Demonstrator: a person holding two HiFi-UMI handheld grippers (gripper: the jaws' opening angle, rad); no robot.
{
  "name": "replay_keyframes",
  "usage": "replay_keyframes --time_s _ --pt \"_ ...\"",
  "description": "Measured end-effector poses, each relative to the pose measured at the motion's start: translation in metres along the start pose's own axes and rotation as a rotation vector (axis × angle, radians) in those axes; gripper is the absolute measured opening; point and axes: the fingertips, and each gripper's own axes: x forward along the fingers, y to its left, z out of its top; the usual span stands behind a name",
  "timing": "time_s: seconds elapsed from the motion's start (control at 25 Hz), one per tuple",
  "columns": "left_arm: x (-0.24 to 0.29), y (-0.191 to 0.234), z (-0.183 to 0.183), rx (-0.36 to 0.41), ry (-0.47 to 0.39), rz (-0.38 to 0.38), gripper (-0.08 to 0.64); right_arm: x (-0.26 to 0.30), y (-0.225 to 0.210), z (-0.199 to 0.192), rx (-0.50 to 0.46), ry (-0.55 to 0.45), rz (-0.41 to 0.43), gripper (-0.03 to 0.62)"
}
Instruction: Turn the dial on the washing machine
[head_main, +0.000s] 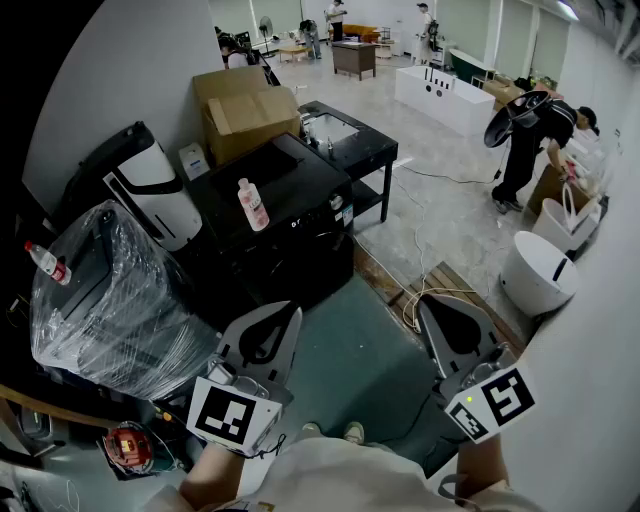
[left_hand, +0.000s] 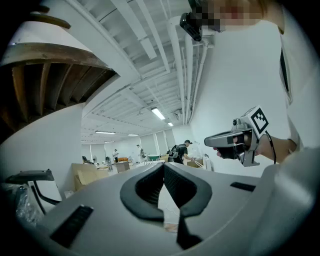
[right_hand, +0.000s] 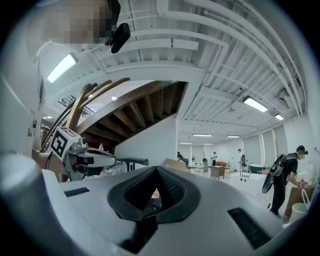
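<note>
Well short of the washing machine (head_main: 295, 190) at twelve o'clock, my left gripper (head_main: 280, 320) and right gripper (head_main: 440, 315) hover pinched closed and empty, so the reach for its dial comes next.

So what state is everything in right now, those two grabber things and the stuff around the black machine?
left gripper: shut, empty.
right gripper: shut, empty.
washing machine: lid down, neither gripper touching it.
pink bottle: upright on the washing machine.
cardboard box: top flaps open.
wrapped bundle: covered in clear plastic film.
</note>
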Motion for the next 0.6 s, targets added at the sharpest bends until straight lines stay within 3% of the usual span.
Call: replay_keyframes --time_s 0.2,0.48,0.6 --pt "0.002 0.001 0.001 -0.012 0.003 -0.014 0.020 0.004 -0.005 -0.001 0.008 0.010 -0.041 0.026" --pt "0.004 -0.006 0.003 -0.013 -0.003 -0.032 0.020 -0.003 -0.007 0.004 0.051 -0.033 -0.024 0.028" --pt "0.005 -0.008 -0.001 -0.016 0.008 -0.035 0.020 -0.009 -0.015 0.002 0.041 -0.031 -0.069 0.028"
